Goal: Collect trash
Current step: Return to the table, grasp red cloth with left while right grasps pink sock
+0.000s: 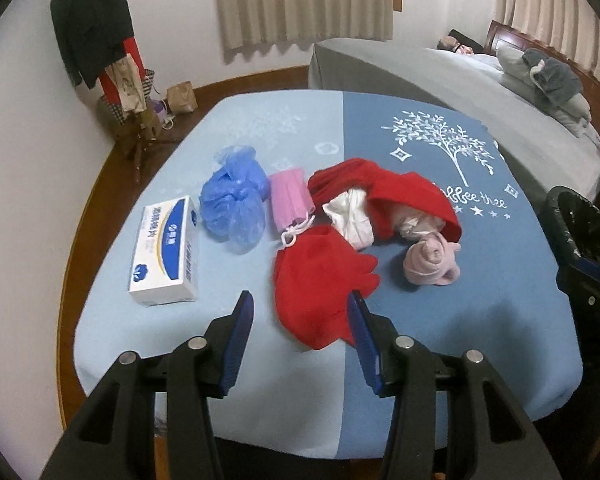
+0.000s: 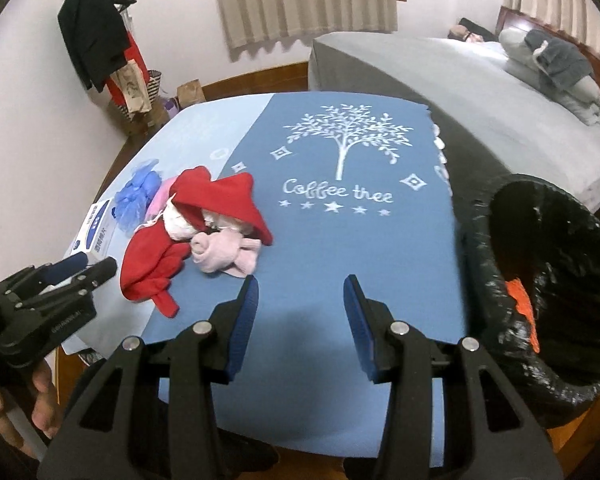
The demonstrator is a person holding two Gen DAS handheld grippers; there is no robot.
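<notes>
The table cloth (image 1: 236, 360) is in 2 blues, pale on one half and deeper on the other, with a white tree and stars printed on the deep half. On it lie a red garment (image 1: 320, 280), a crumpled blue plastic bag (image 1: 232, 204), a pink face mask (image 1: 290, 200), pale pink socks (image 1: 430, 262) and a white box (image 1: 166, 252) banded in blue and yellow. Black bin (image 2: 480, 280), orange scrap (image 2: 520, 300) inside. Beige striped curtains (image 1: 304, 0).

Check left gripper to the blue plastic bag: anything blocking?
Nothing stands directly between. The left gripper, jaws open and empty, hovers over the red cloth; the blue plastic bag lies uncovered beyond, between the white box and pink mask.
</notes>
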